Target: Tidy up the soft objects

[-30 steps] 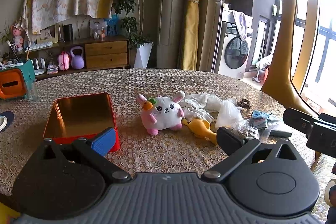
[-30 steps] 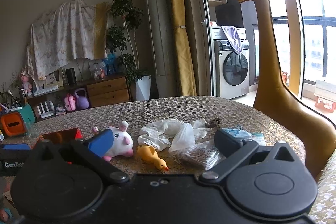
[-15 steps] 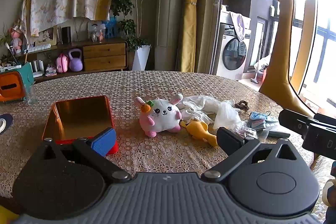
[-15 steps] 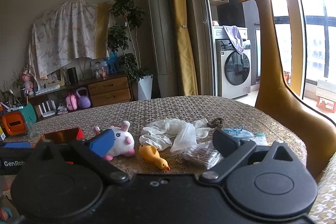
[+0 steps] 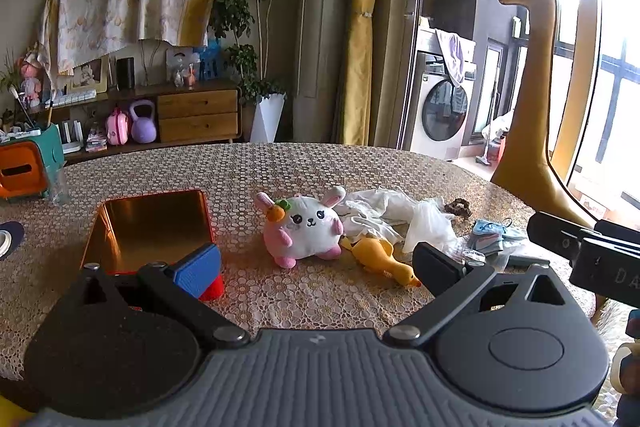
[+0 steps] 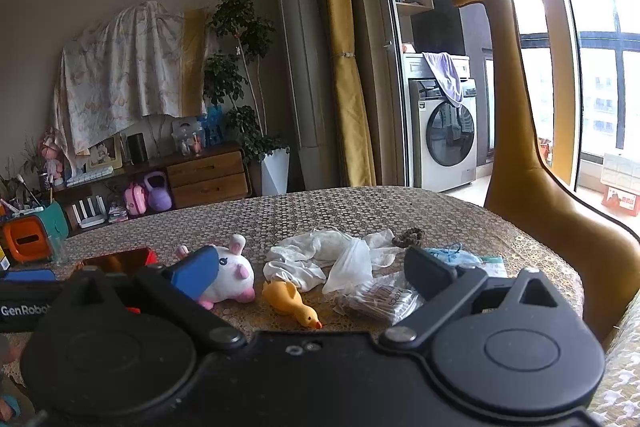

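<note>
A white-and-pink plush bunny lies mid-table, with a yellow rubber duck just right of it and crumpled white cloth behind. An open red tin box sits to the bunny's left. My left gripper hovers open above the near table, short of the bunny. From the right wrist view the bunny, duck and cloth lie ahead. The right gripper is open too, holding nothing, and shows as a black body at the left view's right edge.
A clear bag of small items, a blue face mask and a dark scrunchie lie at the table's right. An orange-teal box and a glass stand far left. A tall giraffe figure stands beyond the right edge.
Both views have risen and tilted slightly, so the table objects sit a little lower in frame. Neither gripper's opening has changed and nothing on the table moved.
</note>
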`<action>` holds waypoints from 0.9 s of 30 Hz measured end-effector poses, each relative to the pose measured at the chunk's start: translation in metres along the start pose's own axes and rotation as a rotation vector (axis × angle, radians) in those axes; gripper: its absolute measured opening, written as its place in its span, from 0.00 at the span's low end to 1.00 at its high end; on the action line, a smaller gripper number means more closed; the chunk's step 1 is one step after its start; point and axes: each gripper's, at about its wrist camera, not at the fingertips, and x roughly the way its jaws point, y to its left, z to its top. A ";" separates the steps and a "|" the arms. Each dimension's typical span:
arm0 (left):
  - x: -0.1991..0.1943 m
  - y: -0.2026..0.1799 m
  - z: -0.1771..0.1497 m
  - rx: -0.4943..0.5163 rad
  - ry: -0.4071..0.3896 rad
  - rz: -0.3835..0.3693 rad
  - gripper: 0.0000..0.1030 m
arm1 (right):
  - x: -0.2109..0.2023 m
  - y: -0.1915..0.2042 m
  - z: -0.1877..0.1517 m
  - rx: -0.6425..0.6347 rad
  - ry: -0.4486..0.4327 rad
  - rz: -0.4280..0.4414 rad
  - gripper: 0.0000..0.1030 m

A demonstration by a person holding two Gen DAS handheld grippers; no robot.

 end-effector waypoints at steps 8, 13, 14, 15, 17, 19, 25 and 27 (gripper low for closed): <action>-0.001 -0.002 0.000 0.004 -0.006 0.000 1.00 | -0.001 0.000 -0.001 -0.005 0.003 -0.003 0.96; -0.003 -0.003 0.000 0.004 -0.010 0.000 1.00 | -0.001 0.000 -0.002 -0.002 0.006 0.015 0.96; -0.003 -0.002 0.000 0.004 -0.009 0.000 1.00 | -0.001 0.000 -0.003 -0.002 0.006 0.013 0.97; -0.003 -0.002 0.000 0.003 -0.008 0.000 1.00 | -0.001 0.000 -0.003 -0.002 0.005 0.011 0.97; -0.003 -0.003 0.000 0.003 -0.008 -0.001 1.00 | 0.000 -0.001 -0.003 0.002 0.010 0.002 0.97; -0.003 -0.003 0.000 0.005 -0.006 -0.002 1.00 | 0.001 -0.002 -0.002 0.009 0.017 0.007 0.97; 0.002 -0.005 0.002 0.024 0.000 -0.009 1.00 | 0.005 -0.002 -0.002 0.009 0.023 0.026 0.96; 0.007 -0.008 0.003 0.034 0.005 -0.015 1.00 | 0.009 -0.003 -0.002 0.001 0.030 0.032 0.96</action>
